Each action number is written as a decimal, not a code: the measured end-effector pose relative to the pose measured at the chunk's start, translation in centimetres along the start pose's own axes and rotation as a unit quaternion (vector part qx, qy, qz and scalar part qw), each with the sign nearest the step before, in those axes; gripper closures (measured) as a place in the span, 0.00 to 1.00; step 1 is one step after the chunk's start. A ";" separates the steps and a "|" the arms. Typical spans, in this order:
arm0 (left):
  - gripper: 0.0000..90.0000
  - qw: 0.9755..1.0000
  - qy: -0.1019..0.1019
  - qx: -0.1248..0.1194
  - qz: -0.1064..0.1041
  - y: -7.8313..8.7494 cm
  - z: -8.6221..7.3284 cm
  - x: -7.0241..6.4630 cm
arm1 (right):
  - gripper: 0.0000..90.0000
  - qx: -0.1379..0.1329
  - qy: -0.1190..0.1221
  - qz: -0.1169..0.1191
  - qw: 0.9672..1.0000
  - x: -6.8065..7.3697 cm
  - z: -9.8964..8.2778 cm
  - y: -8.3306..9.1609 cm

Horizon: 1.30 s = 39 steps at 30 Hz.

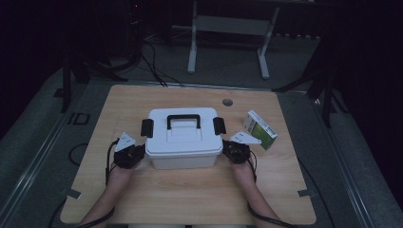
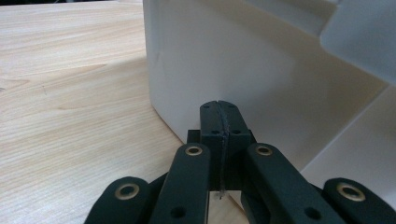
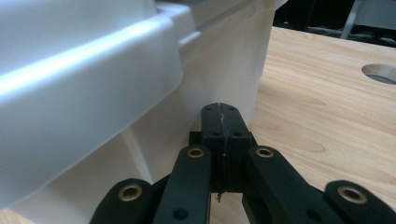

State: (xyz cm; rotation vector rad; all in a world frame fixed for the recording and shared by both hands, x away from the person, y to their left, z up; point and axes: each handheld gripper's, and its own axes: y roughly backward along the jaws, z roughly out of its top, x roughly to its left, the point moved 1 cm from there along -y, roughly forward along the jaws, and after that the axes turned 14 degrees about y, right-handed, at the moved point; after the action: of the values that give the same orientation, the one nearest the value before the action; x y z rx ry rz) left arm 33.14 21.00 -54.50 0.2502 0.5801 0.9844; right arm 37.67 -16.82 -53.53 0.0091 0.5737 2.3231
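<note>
A white plastic storage box (image 1: 183, 137) with a black handle and two black side latches stands in the middle of the wooden table (image 1: 190, 194). My left gripper (image 1: 141, 151) is at the box's left side, jaws shut with nothing between them, tips close to the white wall (image 2: 233, 70). In the left gripper view the shut gripper (image 2: 219, 105) points at that wall. My right gripper (image 1: 225, 148) is at the box's right side, also shut and empty. In the right gripper view the gripper (image 3: 220, 107) sits under the lid's rim (image 3: 93, 74).
A green and white carton (image 1: 260, 129) lies on the table just right of the box, behind my right gripper. A round cable hole (image 1: 227, 102) is in the table's far part. A metal frame stand (image 1: 228, 28) is on the floor beyond.
</note>
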 end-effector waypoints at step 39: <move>1.00 0.999 -0.007 0.026 -0.045 2.1 -2.9 -4.5 | 1.00 -0.004 -0.012 0.013 1.000 2.2 -2.7 6.8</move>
State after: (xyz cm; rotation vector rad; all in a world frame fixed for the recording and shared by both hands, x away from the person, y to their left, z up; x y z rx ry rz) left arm 28.12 18.22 -54.36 0.2745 0.5989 0.8801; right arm 31.10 -20.81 -53.55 0.0398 0.5548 2.3483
